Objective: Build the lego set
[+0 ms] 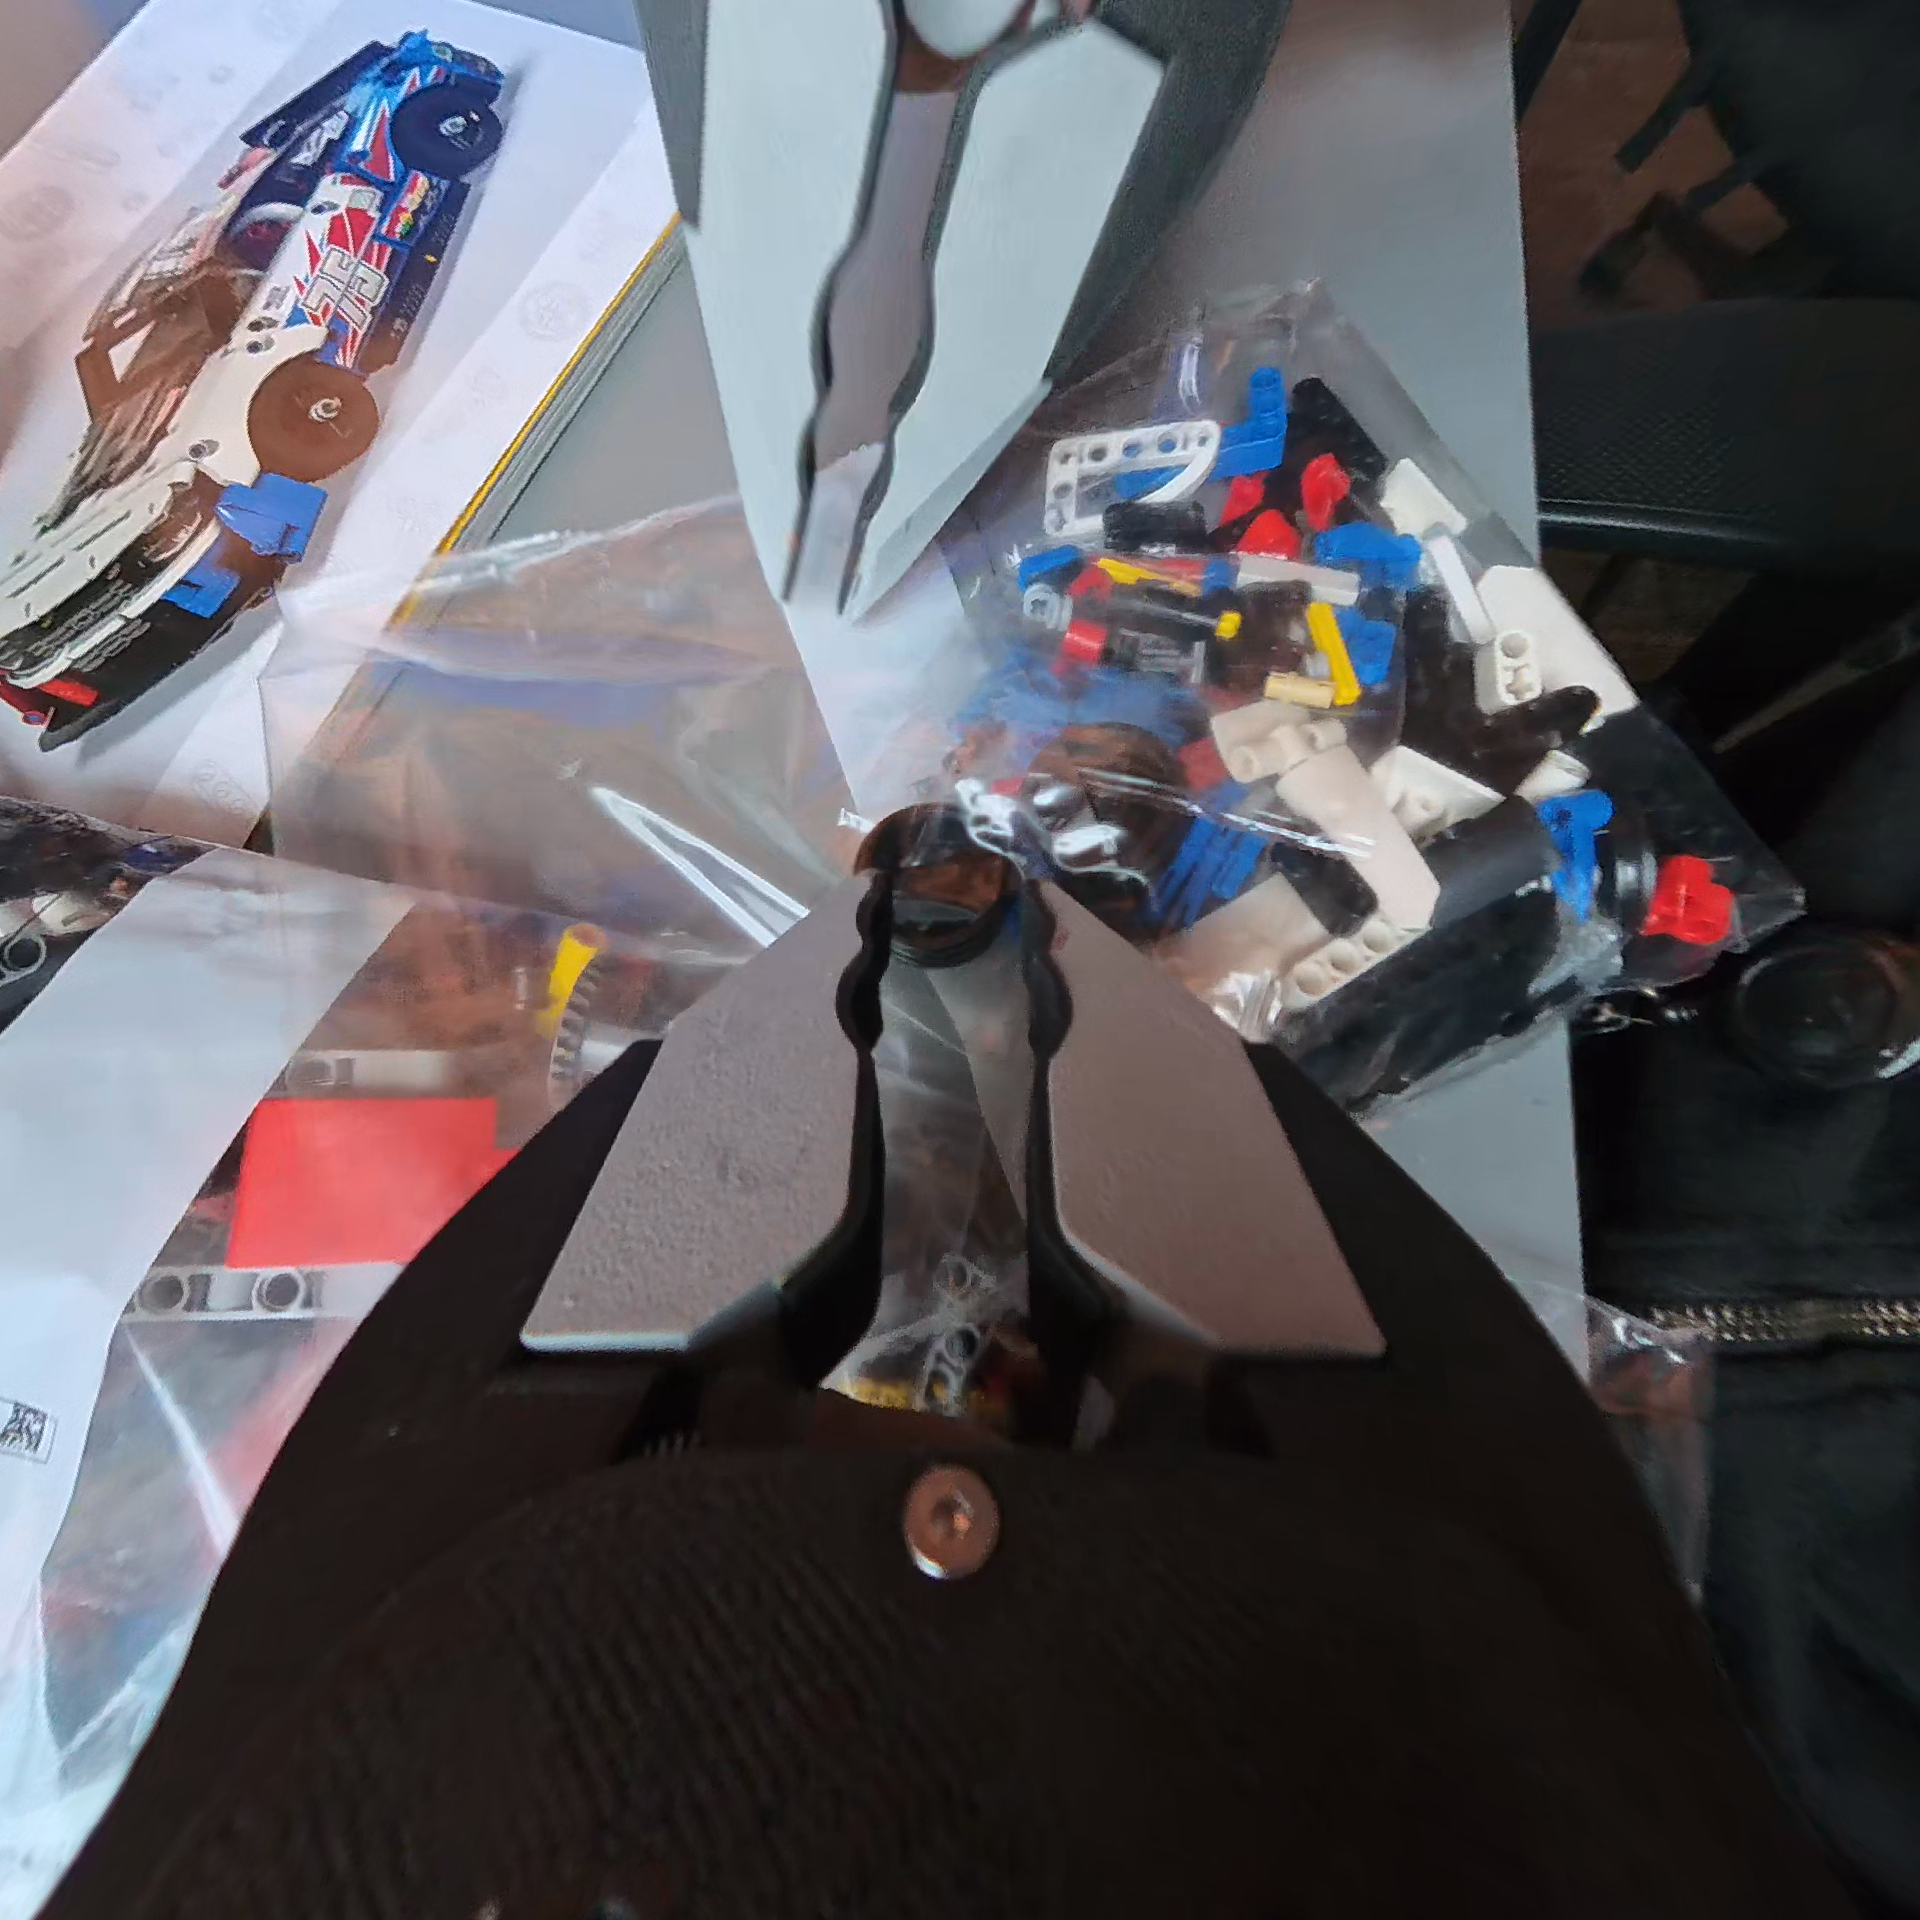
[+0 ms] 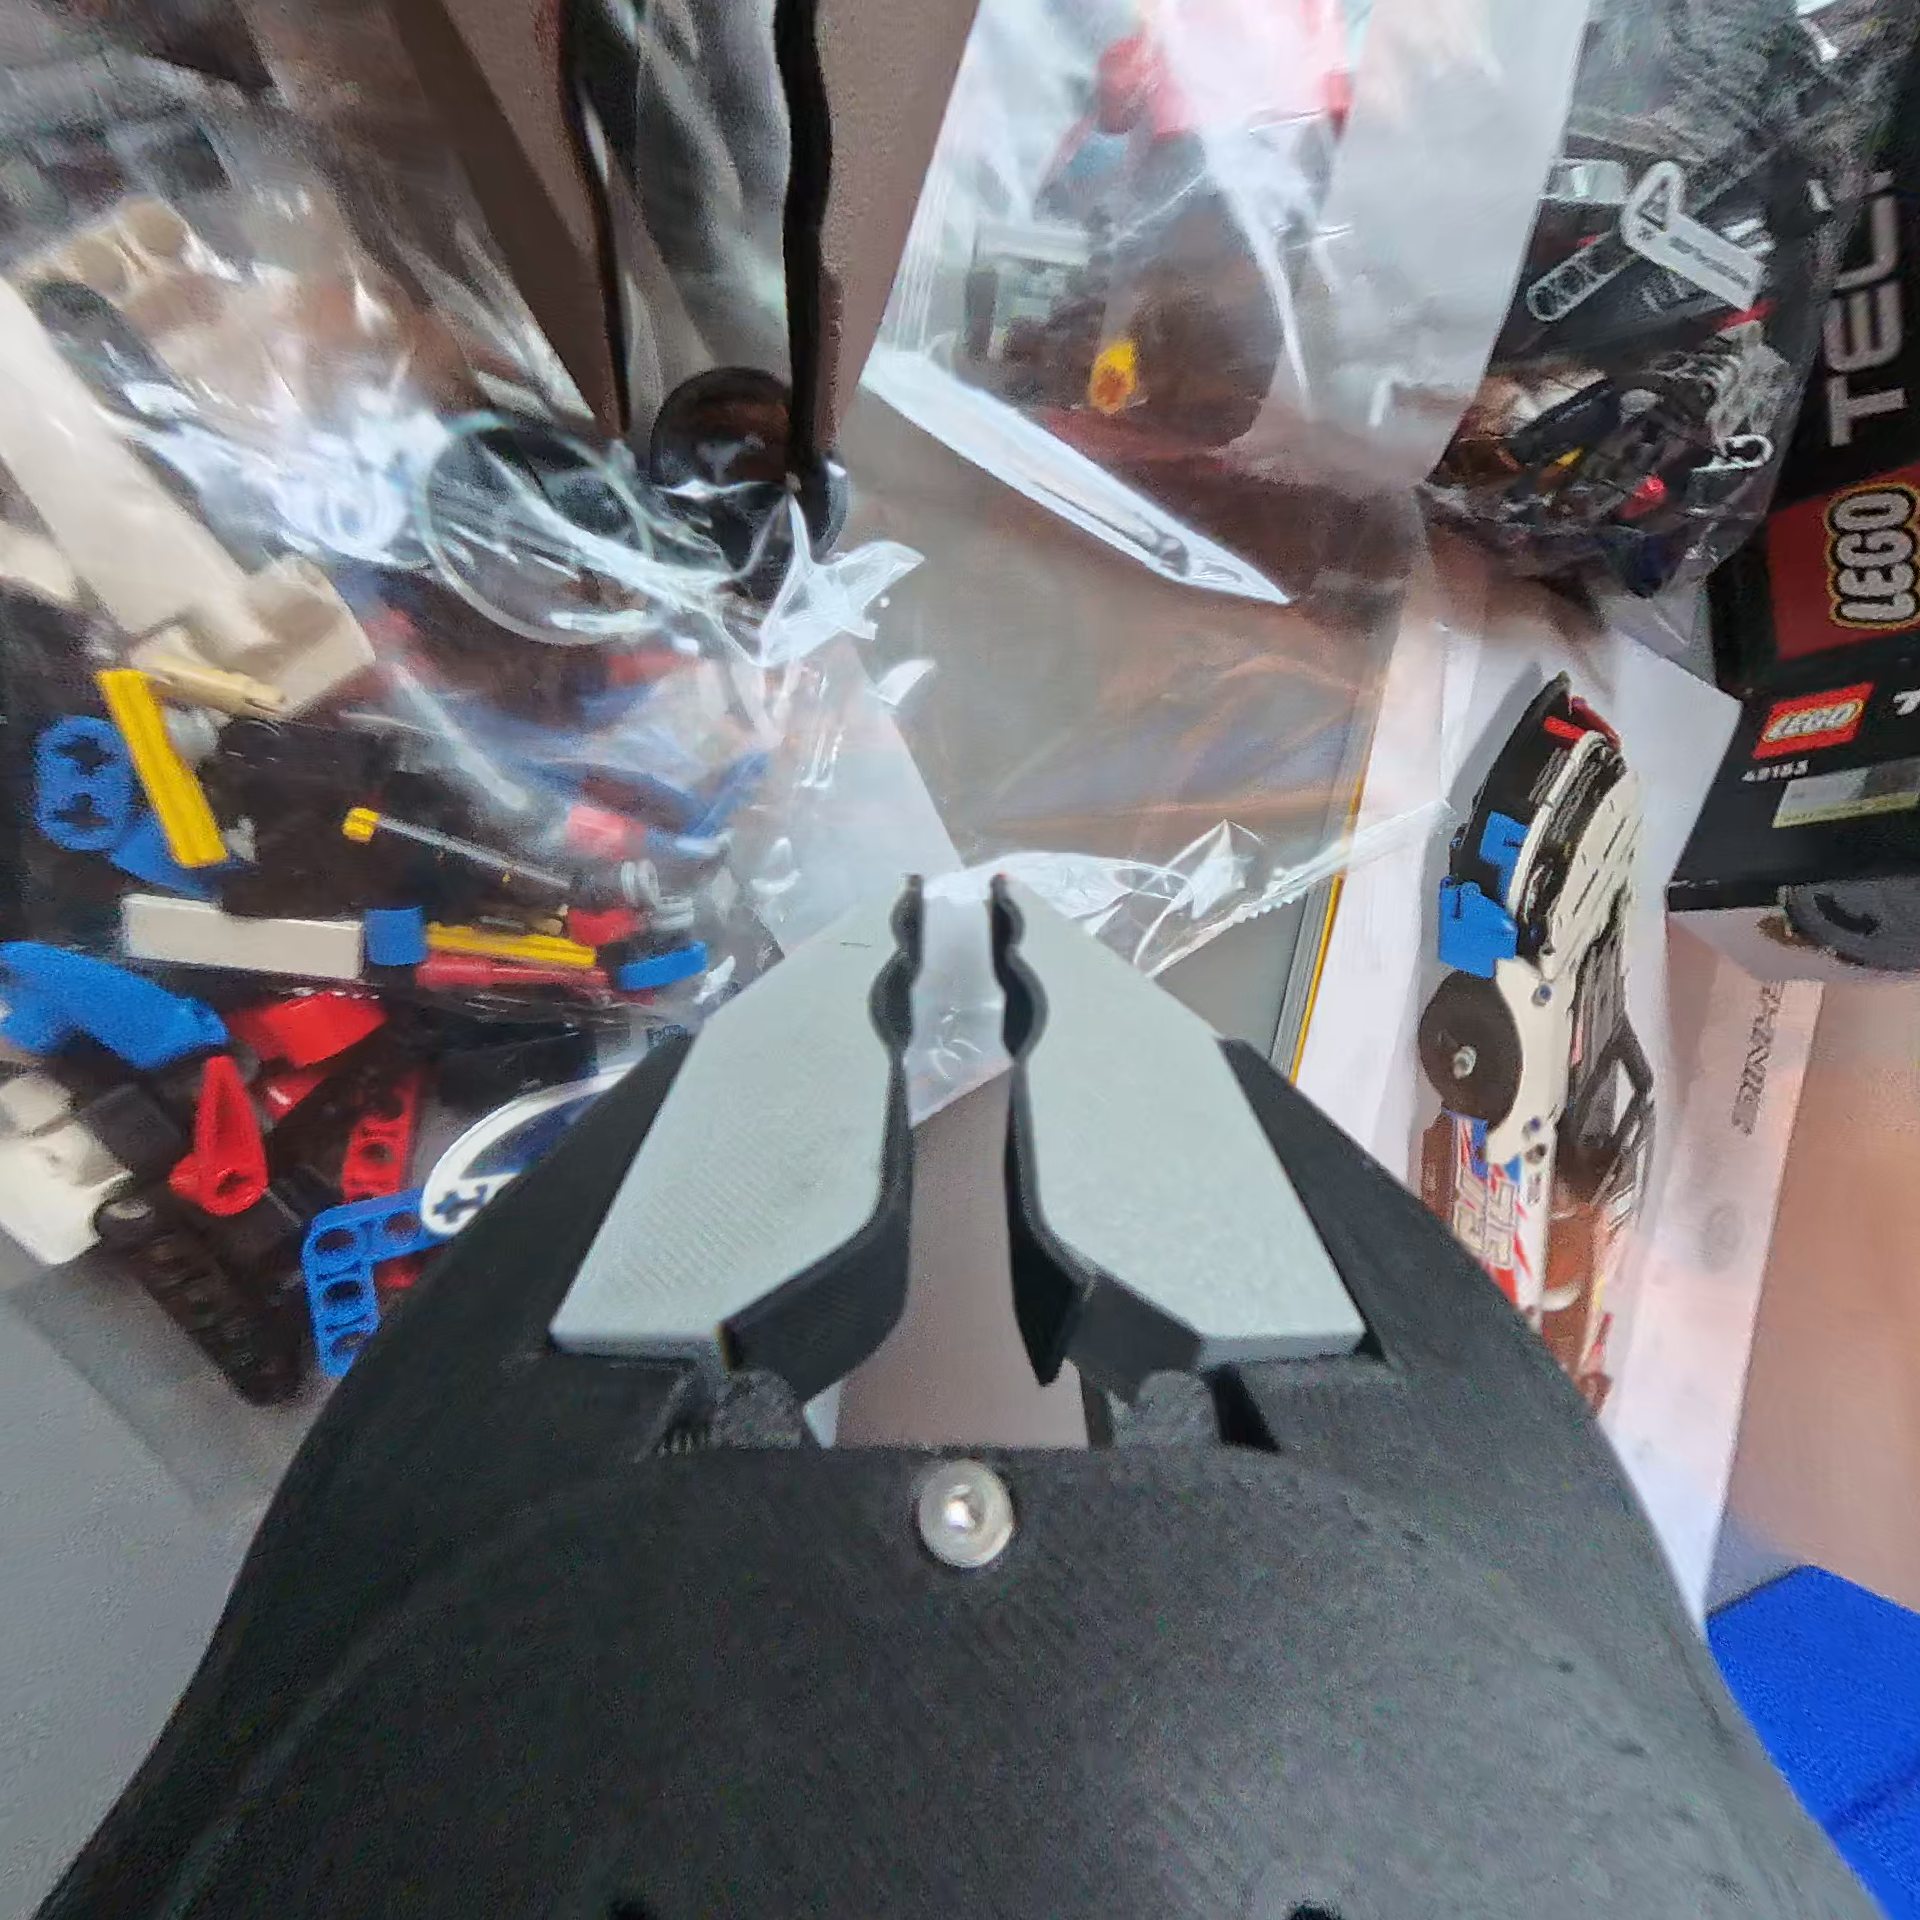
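A clear bag of red, blue, black, white and yellow lego pieces lies on the grey table; it fills the left of the right wrist view. My left gripper is shut on this bag's near corner, pinching a black round part through the plastic. It also hangs down at the top of the right wrist view. My right gripper is open only a narrow gap, with thin clear plastic lying between its jaws. It reaches in from the top of the left wrist view, just left of the bag.
The instruction booklet with a car picture lies beside the bags. More clear bags of parts overlap around it. The black lego box stands beyond. A black chair is past the table edge. One gripper's finger ends stand about 8 cm off the other's.
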Action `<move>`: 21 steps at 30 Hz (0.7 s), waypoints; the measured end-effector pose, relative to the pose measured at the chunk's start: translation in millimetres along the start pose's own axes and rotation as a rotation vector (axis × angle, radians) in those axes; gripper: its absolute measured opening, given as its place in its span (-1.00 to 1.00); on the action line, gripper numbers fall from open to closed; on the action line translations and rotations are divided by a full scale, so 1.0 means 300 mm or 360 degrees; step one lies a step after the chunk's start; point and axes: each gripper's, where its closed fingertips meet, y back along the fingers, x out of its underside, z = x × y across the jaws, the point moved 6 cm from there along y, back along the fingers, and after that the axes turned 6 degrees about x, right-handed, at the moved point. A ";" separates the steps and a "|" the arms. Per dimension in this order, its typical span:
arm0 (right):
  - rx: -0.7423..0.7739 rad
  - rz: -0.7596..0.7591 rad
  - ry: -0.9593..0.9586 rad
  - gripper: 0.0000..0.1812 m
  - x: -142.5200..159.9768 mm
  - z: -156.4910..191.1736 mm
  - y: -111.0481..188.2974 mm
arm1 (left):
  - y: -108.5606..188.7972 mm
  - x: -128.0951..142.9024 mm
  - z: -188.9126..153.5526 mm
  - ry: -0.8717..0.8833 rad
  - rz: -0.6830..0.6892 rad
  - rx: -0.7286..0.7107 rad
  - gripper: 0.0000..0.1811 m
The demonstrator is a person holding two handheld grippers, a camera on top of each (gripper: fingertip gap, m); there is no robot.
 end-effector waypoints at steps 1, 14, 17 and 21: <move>-0.0019 -0.0034 -0.0048 -0.81 -0.001 -0.001 0.017 | 0.009 0.002 -0.004 0.0006 0.0002 0.0019 -0.71; -0.0159 -0.0225 -0.0198 -0.53 -0.072 0.108 0.082 | 0.065 0.056 -0.115 -0.0025 0.0204 -0.0136 -0.44; -0.0161 -0.0232 -0.0230 -0.54 -0.077 0.112 0.074 | 0.068 0.070 -0.136 -0.0091 0.0221 -0.0234 -0.48; -0.0165 -0.0282 -0.0228 -0.46 -0.110 0.125 0.098 | 0.161 0.100 -0.134 0.0034 0.0216 -0.0441 -0.51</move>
